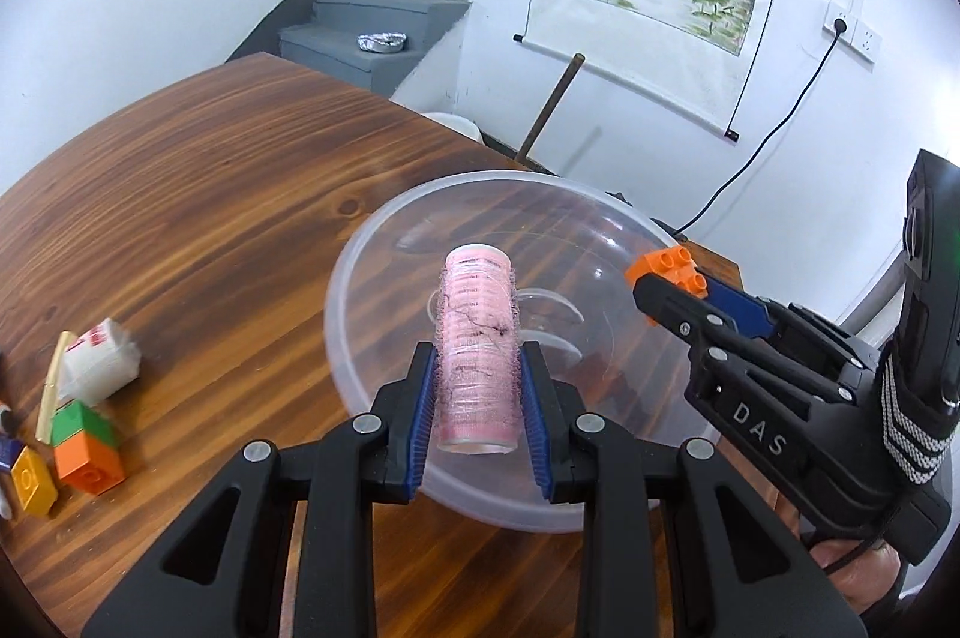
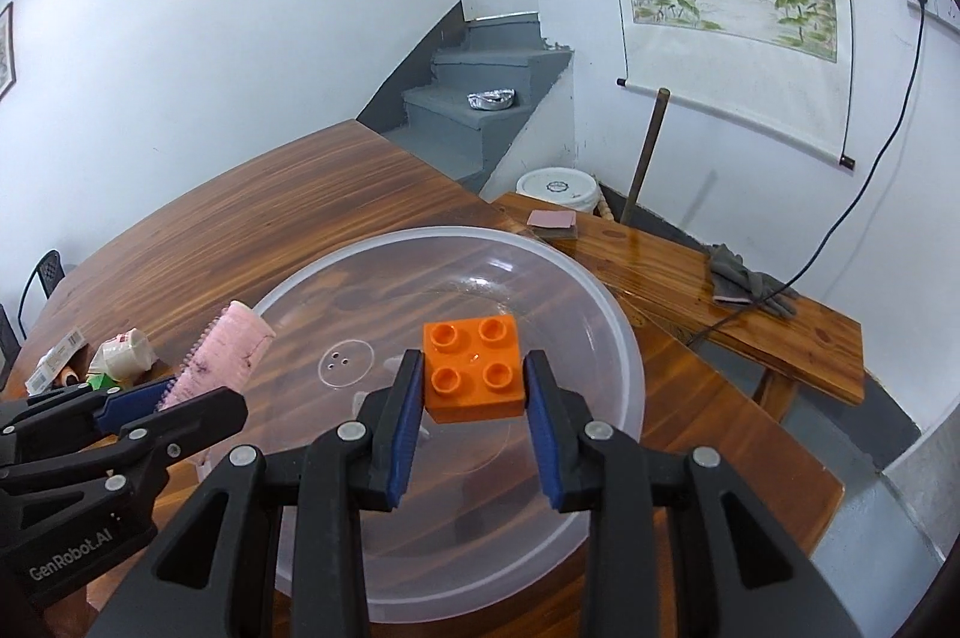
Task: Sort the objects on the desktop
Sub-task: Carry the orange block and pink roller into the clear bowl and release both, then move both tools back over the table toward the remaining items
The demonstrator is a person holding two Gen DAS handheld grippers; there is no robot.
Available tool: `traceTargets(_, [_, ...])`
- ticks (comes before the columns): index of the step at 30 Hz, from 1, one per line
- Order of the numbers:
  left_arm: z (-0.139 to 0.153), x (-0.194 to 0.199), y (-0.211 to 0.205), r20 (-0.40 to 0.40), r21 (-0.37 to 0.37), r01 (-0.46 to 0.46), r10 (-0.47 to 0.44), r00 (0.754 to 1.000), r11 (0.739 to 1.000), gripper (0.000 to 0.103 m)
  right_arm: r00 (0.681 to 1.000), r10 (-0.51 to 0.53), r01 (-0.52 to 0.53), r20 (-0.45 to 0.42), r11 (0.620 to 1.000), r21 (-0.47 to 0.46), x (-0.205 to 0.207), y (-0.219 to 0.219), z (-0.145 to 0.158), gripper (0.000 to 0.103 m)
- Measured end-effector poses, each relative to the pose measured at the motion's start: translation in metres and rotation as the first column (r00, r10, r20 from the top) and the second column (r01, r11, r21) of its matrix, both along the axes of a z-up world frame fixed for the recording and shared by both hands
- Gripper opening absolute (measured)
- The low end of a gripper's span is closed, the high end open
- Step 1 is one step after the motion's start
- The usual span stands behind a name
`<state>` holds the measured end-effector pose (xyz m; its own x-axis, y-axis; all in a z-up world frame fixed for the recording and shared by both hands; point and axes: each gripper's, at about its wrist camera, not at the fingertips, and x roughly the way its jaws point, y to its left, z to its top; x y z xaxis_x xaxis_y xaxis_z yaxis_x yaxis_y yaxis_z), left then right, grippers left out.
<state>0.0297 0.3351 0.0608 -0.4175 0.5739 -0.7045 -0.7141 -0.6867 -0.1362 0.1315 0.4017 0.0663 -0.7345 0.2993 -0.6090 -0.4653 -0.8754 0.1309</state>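
A: Where are the things being sorted?

B: Two are held above the clear bowl. The pink roller is pinched between the left gripper's blue pads, end-on to the camera, hanging over the bowl's inside. The orange brick, studs up, is clamped by its two sides in the right gripper, also over the bowl.

A: So both sets of fingers are closed on something?

B: Yes. Each pair stands narrow, pressing on its object. Neither thing touches the bowl's bottom as far as I can tell.

A: And the grippers relative to each other?

B: Side by side over the bowl, apart. In the left view the right gripper reaches in from the right with the brick at its tip; in the right view the left gripper comes in from the left with the roller.

A: What else is on the table?

B: To the left, well away from the bowl: a white packet, a wooden stick, a green-and-orange block and a yellow block, all close together. Beyond the table's right edge stands a wooden bench with grey gloves on it.
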Motion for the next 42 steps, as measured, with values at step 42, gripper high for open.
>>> traceTargets(42, [0.008, -0.026, -0.112, -0.163, -0.066, -0.316, 0.302, 0.939, 0.947, 0.064, 0.986, 0.153, -0.155, -0.062, 0.988, -0.023, -0.038, -0.073, 0.014, 0.066])
